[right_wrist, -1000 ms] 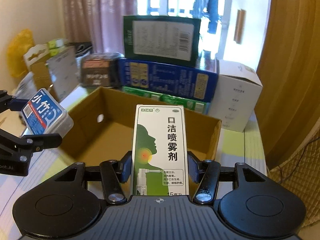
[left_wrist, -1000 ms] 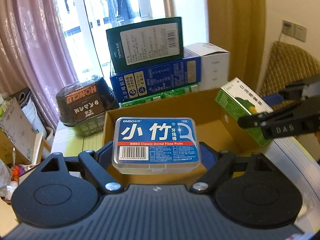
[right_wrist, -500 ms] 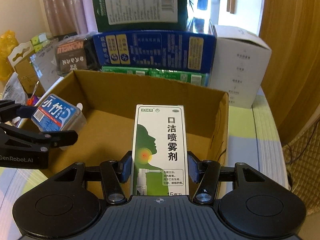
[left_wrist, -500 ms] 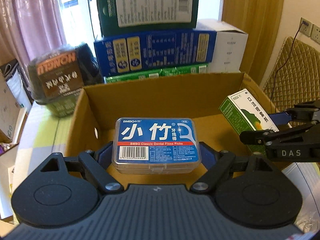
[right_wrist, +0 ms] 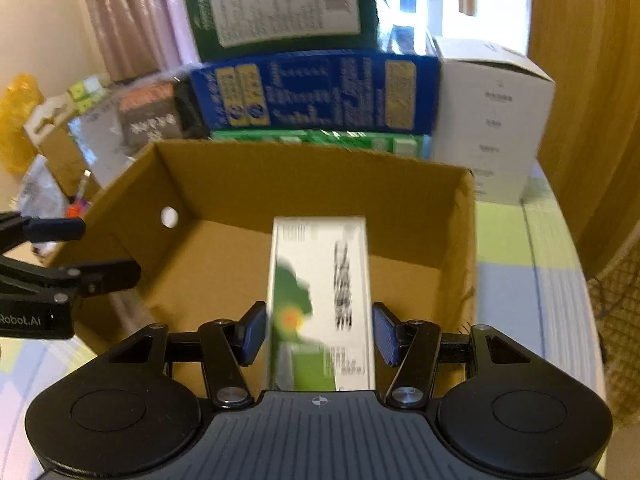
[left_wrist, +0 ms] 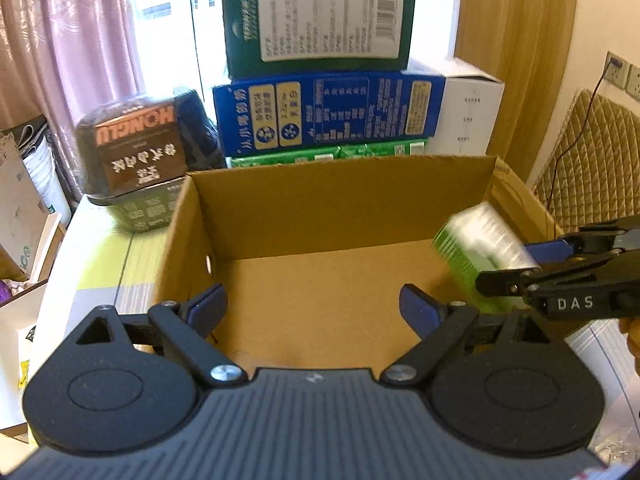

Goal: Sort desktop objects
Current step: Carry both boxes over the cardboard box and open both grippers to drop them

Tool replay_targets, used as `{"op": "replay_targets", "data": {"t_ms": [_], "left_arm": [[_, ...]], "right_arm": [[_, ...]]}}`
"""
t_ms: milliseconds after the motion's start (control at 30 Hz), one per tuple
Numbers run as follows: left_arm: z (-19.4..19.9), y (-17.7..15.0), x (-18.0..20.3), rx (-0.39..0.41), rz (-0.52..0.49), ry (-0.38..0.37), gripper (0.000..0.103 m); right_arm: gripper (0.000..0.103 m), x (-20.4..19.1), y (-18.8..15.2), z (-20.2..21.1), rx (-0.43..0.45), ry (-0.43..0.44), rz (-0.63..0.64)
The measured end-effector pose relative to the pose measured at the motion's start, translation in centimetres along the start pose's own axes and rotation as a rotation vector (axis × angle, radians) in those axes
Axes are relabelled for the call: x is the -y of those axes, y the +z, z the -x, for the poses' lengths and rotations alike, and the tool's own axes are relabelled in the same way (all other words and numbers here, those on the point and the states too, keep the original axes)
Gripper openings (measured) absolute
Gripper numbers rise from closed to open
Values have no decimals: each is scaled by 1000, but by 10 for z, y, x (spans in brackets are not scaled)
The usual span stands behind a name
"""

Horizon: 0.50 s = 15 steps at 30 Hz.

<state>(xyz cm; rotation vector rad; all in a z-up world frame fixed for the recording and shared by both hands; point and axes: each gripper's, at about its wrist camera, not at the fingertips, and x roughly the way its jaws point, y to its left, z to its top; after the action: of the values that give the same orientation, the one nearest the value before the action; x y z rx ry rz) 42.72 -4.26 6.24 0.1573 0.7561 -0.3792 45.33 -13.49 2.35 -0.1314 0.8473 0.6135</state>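
An open cardboard box (left_wrist: 340, 208) (right_wrist: 304, 184) lies right in front of both grippers. My left gripper (left_wrist: 312, 304) hovers over its near edge, open, with nothing between its blue pads; it also shows open at the left edge of the right wrist view (right_wrist: 80, 248). The blue floss-pick case is not in view. My right gripper (right_wrist: 320, 332) (left_wrist: 516, 264) is over the box's right side, jaws spread. The white-and-green mouth spray carton (right_wrist: 320, 272) (left_wrist: 476, 240) sits blurred between the pads, with small gaps on either side.
Behind the cardboard box stand a dark green box (left_wrist: 316, 16) on a blue box (left_wrist: 328, 114), a white box (left_wrist: 468, 120) and a black wrapped container (left_wrist: 136, 152). A quilted chair back (left_wrist: 588, 168) is at the right. Cluttered boxes sit at the left.
Both grippers moved forward over the cardboard box. The left gripper opened and the floss-pick case left its jaws. The right jaws widened and the spray carton now blurs, slipping.
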Motion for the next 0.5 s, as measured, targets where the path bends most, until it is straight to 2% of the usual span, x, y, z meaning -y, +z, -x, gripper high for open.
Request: {"op": "replay_targets", "data": {"t_ms": [33,67,300,500], "left_arm": [[5,0,-2,5,8,-3,90],[11,0,-4,11,16,-5,90],[70,-4,-10,62,56,-21,91],[131,-26,-2,92,67,-23,94]], "right_arm": [[67,-1,1,3,11,-5,4],[69,-2,2,9,30,-14,7],[76,-8,0,69,114,-43,20],[84,-26,-35,135,153,-17,44]]}}
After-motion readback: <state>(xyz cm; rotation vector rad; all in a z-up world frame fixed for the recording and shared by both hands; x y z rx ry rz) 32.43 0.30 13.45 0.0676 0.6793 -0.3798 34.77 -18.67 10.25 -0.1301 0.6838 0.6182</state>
